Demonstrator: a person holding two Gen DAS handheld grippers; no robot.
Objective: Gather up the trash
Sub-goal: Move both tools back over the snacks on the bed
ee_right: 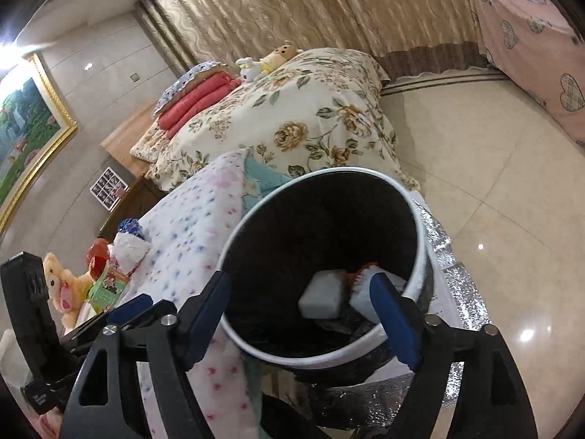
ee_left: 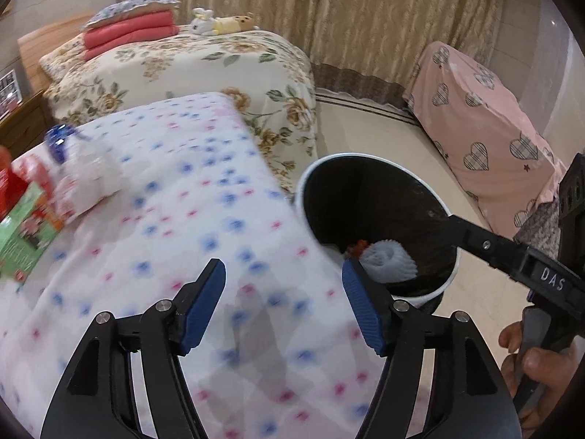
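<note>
- Left gripper [ee_left: 283, 303] was spread wide over the dotted blanket [ee_left: 190, 197]; nothing between the blue pads [ee_left: 203, 307], no contact with the cloth visible.
- Right gripper [ee_right: 299, 318] was also released, jaws wide, hanging over the mouth of the trash bin [ee_right: 420, 241]; nothing was pinched.
- Bin stood on the floor, tight against the blanket's edge. White rim, black liner.
- Trash already inside: a grey-white block [ee_right: 321, 298], a white ribbed foam piece [ee_left: 387, 261] and a small orange scrap [ee_left: 356, 247] at the bottom.
- Remaining trash sat at the blanket's far-left edge, well apart from the bin: crumpled white wrapper [ee_left: 91, 175], blue foil piece [ee_left: 58, 142], red packaging [ee_left: 11, 183], green box [ee_left: 25, 234]. Motion blur; details unclear.
- Blanket's middle between the left gripper and that pile was bare, an open lane.
- Right gripper's finger [ee_left: 471, 236] crossed the bin rim in the left wrist view; a hand [ee_left: 533, 362] gripped its handle at the right edge.
- Tile floor [ee_right: 493, 168] beyond the bin was open up to the pink heart-print cover [ee_left: 486, 124] and the curtain [ee_left: 365, 11].
- Floral bed [ee_left: 190, 62] butted up behind the blanket.
- A silver glittery sheet [ee_right: 464, 292] lay under the bin's right side.
</note>
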